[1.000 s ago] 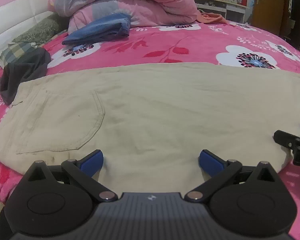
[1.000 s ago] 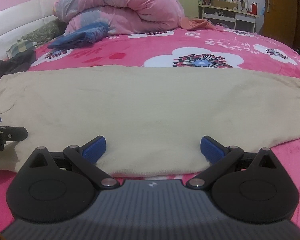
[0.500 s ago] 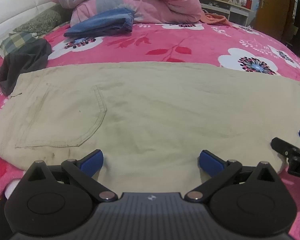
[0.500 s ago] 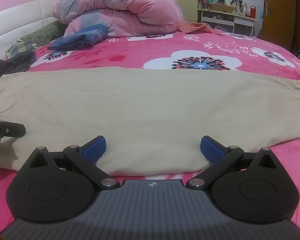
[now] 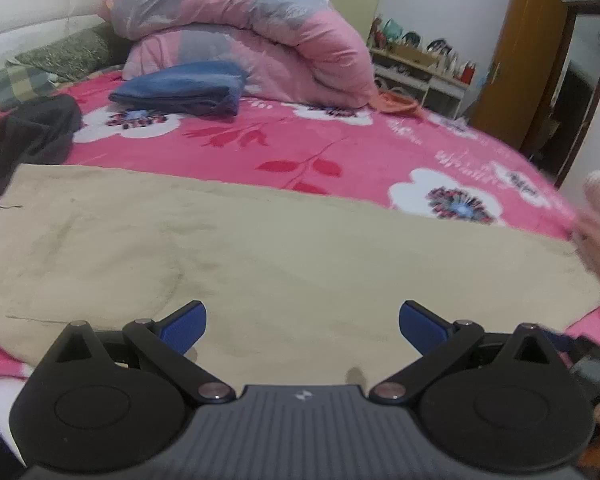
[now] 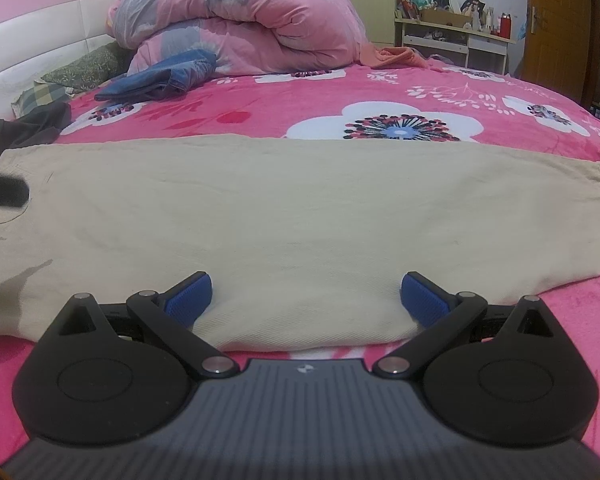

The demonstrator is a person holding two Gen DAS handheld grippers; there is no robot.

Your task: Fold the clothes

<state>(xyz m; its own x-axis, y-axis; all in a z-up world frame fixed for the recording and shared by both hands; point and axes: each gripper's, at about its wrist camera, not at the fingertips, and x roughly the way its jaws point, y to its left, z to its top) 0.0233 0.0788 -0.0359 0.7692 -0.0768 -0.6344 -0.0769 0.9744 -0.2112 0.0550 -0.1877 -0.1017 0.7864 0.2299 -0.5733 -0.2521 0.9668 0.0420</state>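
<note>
Your beige trousers (image 6: 284, 216) lie flat across the near part of the bed (image 6: 380, 96), already doubled lengthwise, waist toward your left, cuffs toward your right. To fold them well, pinch the near edge cleanly through every layer at two matched spots, lift evenly, and lay one end squarely over the other so the edges line up. Your right tongs (image 6: 305, 300) are spread wide and empty, low and level at the near edge of the cloth. Your left tongs (image 5: 302, 322) are likewise released, gripping nothing, poised a little above the trousers near the seat.
</note>
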